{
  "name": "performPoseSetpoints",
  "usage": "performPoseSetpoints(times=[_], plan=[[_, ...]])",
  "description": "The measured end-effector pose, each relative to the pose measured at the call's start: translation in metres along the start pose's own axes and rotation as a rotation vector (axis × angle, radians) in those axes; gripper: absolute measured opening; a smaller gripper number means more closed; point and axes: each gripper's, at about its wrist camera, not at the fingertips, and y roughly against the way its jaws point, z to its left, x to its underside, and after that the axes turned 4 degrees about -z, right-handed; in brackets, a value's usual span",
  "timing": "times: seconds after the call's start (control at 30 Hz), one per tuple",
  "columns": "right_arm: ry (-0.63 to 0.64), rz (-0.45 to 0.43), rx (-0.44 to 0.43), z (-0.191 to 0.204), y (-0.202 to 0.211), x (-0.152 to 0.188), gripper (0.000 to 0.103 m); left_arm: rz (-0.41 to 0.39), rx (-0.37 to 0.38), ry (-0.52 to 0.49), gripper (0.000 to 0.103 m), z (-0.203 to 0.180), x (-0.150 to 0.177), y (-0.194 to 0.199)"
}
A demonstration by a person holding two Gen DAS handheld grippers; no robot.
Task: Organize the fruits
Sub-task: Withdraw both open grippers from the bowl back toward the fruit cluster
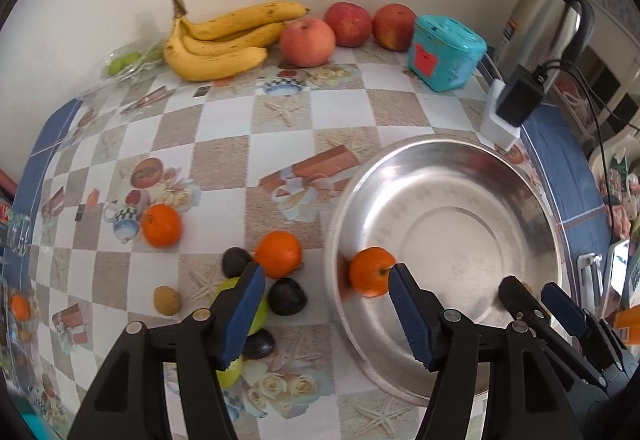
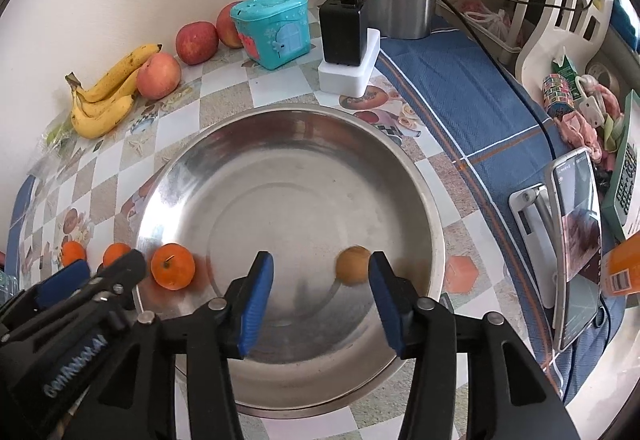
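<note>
Fruit is sitting loose in the steel bowl (image 2: 420, 175) — an orange (image 2: 173, 266) and a small brown fruit (image 2: 353, 264) — both hand-held grippers, left (image 1: 327, 282) and right (image 2: 320, 274), hanging parted, gripping nothing.

Open left gripper (image 1: 326, 282) hangs above a checked tablecloth (image 1: 224, 127); an orange (image 1: 370, 272) lies inside the steel bowl (image 1: 532, 199) at lower right, more fruit lower left, bananas (image 1: 224, 39) and apples (image 1: 308, 41) along the top.

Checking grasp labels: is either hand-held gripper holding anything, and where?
Nothing held. Both the left hand-held gripper and the right hand-held gripper stand open over the bowl.
</note>
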Motion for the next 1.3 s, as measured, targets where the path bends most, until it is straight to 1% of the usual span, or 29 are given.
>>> performPoseSetpoints(times=[0.13,0.33,0.43,0.53,0.67,0.8,1.0,1.07,1.1,1.17,1.2,1.23,1.27,1.3], plan=[[0.007,0.004,-0.004,0.002,0.002,0.001,0.051,-0.002,-0.02,0.043,0.07,0.023,0.004,0.004],[0.031,0.01,-0.002,0.006,0.008,0.004,0.051,0.019,-0.049,0.113,0.071,0.058,0.014,0.001],[0.047,0.01,-0.006,0.011,0.012,0.006,0.051,0.033,-0.063,0.18,0.071,0.081,0.019,0.0],[0.069,0.006,-0.009,0.018,0.017,0.008,0.051,0.032,-0.072,0.222,0.071,0.097,0.023,0.002],[0.095,-0.005,-0.036,0.031,0.026,0.011,0.051,0.031,-0.089,0.283,0.071,0.119,0.028,0.005],[0.13,-0.021,-0.053,0.045,0.035,0.013,0.051,0.031,-0.097,0.324,0.071,0.134,0.032,0.008],[0.177,-0.037,-0.081,0.062,0.042,0.017,0.051,0.031,-0.102,0.347,0.072,0.143,0.035,0.01],[0.187,-0.033,-0.082,0.064,0.041,0.018,0.051,0.036,-0.105,0.348,0.074,0.143,0.035,0.008],[0.19,-0.029,-0.083,0.065,0.04,0.018,0.051,0.04,-0.109,0.347,0.077,0.143,0.036,0.007],[0.191,-0.022,-0.081,0.065,0.037,0.019,0.051,0.049,-0.12,0.346,0.085,0.143,0.037,0.004],[0.19,-0.02,-0.079,0.064,0.036,0.019,0.051,0.054,-0.126,0.347,0.092,0.144,0.038,0.002],[0.189,-0.016,-0.075,0.064,0.035,0.019,0.054,0.062,-0.136,0.35,0.1,0.144,0.04,-0.001],[0.188,-0.011,-0.071,0.064,0.033,0.02,0.057,0.071,-0.147,0.353,0.103,0.146,0.042,-0.005],[0.187,-0.008,-0.069,0.063,0.031,0.02,0.061,0.089,-0.164,0.357,0.103,0.147,0.045,-0.011]])
